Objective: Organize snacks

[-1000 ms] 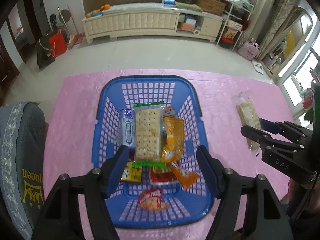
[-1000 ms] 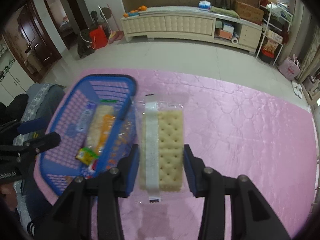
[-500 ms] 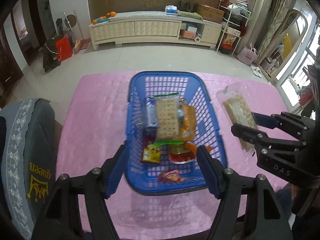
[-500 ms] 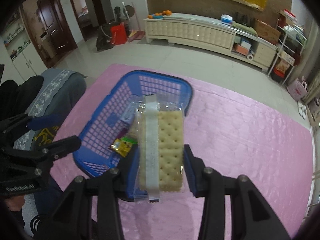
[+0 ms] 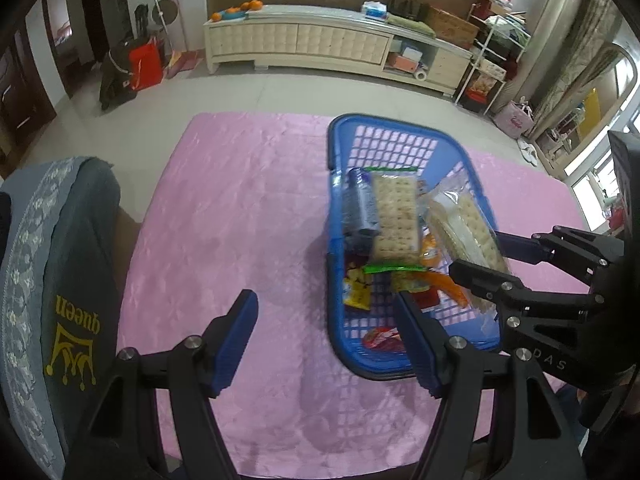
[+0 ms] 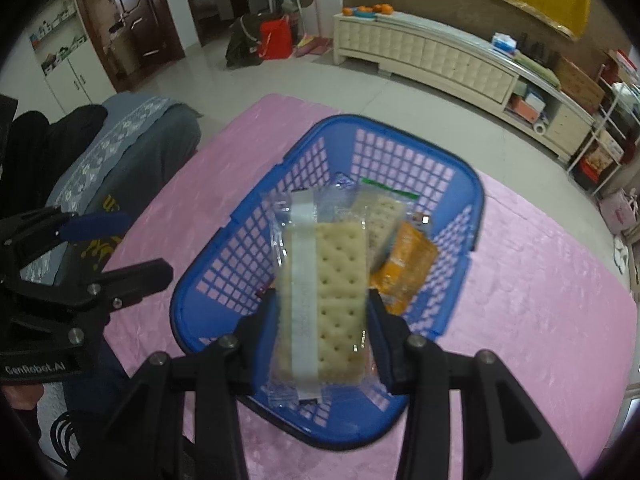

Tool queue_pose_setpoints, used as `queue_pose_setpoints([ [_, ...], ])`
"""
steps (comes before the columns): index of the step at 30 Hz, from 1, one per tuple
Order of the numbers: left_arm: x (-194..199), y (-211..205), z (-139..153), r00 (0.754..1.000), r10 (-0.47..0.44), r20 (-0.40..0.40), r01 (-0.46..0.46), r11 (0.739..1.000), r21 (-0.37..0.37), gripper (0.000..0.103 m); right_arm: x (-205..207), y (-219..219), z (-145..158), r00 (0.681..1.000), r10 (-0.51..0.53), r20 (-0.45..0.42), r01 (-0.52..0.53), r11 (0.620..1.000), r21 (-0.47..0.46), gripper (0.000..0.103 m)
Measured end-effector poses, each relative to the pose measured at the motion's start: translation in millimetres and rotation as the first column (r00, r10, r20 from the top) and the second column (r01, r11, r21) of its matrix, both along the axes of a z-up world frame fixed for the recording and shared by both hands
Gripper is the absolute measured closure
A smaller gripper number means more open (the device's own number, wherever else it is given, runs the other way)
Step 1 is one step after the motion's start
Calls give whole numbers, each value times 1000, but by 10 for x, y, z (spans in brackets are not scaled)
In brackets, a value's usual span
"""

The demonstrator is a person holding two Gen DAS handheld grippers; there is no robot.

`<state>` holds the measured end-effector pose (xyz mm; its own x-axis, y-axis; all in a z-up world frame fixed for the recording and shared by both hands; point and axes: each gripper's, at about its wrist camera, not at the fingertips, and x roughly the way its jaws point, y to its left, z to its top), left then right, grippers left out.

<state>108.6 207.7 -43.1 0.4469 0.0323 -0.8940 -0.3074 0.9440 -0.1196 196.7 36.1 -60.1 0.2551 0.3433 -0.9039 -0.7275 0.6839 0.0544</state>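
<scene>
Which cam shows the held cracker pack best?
Right wrist. The cracker pack sits centred and face-on in the right gripper, shut on it, above the blue basket. Left wrist shows the same pack only obliquely, at the frame's right, partly hidden by that gripper. The left gripper is open.

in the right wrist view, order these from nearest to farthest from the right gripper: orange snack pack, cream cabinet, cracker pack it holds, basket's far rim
1. cracker pack, between the right gripper fingers
2. orange snack pack, inside the basket, right
3. basket's far rim, beyond the snacks
4. cream cabinet, across the floor
</scene>
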Motion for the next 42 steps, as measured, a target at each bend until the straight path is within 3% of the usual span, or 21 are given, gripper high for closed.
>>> queue_pose_setpoints([
  [11,82,212,-383,999,-13,-46,11,999,-40,35,31,241,-450,996,37,-87,-43,997,-70,56],
  [19,77,232,-407,999,-7,-35,5,998,-62,35,7,261,-507,992,48,-120,-59,994,-89,55],
  [22,49,228,-403,1000,-5,-30,3,998,-66,35,0,243,-528,991,43,-127,-56,993,-102,42],
  [23,39,223,-400,1000,-5,-27,3,998,-67,35,-8,226,-525,992,38,-118,-51,993,-104,32],
  [26,8,192,-375,1000,-6,-19,5,998,-70,35,-13,145,-452,996,13,-94,-20,997,-75,20],
  [35,-174,-202,-187,995,-64,74,66,998,-22,35,-199,-480,-46,992,-126,-9,126,990,61,20],
  [42,-369,-717,-151,982,-122,147,123,992,2,35,-526,-1092,62,962,-268,53,259,957,132,20],
])
